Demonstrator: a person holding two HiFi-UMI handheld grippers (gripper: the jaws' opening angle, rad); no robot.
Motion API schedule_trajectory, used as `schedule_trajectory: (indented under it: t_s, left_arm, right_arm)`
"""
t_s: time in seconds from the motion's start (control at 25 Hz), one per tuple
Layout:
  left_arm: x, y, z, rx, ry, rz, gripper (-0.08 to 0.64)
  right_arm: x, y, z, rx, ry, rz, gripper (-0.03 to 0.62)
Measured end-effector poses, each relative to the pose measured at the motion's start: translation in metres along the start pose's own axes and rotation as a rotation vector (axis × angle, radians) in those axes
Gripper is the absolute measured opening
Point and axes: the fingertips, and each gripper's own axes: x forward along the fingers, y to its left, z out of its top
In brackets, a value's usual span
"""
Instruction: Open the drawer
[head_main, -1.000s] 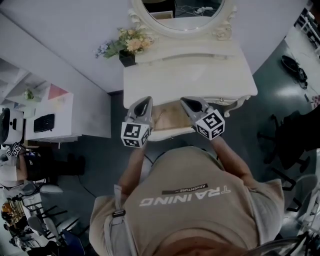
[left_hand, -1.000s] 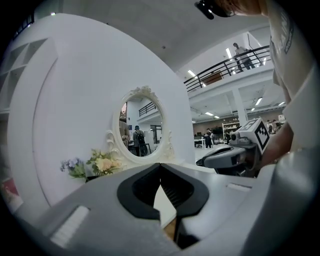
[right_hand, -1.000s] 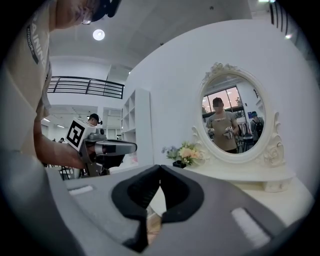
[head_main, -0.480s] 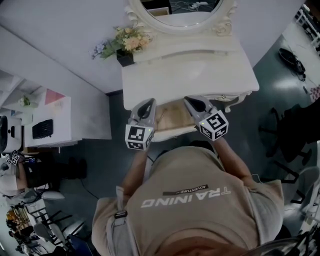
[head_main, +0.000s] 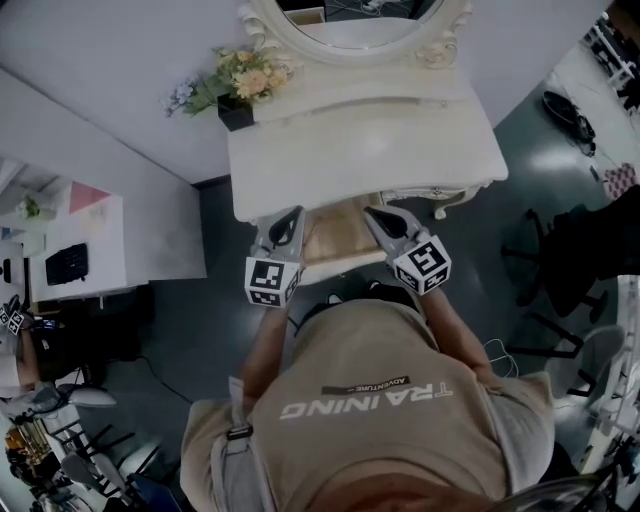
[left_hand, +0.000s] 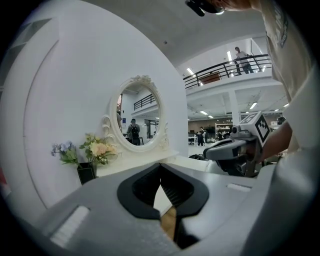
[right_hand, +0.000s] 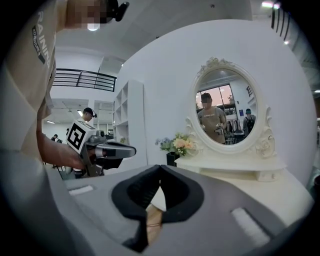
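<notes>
I see drawer (head_main: 338, 240) standing open at near side of dressing table (head_main: 360, 160). Left gripper (head_main: 288, 222) over its left edge, right gripper (head_main: 378, 218) over its right edge. Both jaws pinched together, empty.

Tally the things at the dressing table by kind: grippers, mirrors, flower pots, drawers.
grippers: 2, the left gripper and the right gripper
mirror: 1
flower pot: 1
drawer: 1, pulled partly out
Total: 5
</notes>
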Motion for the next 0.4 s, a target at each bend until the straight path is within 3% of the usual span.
schedule_trajectory:
  t_s: [0.4]
  left_arm:
    - [0.028,0.018,-0.015,-0.007,0.025,0.017,0.008]
  right_arm:
    - [0.014,-0.033,-0.010,0.030,0.047,-0.016,0.003]
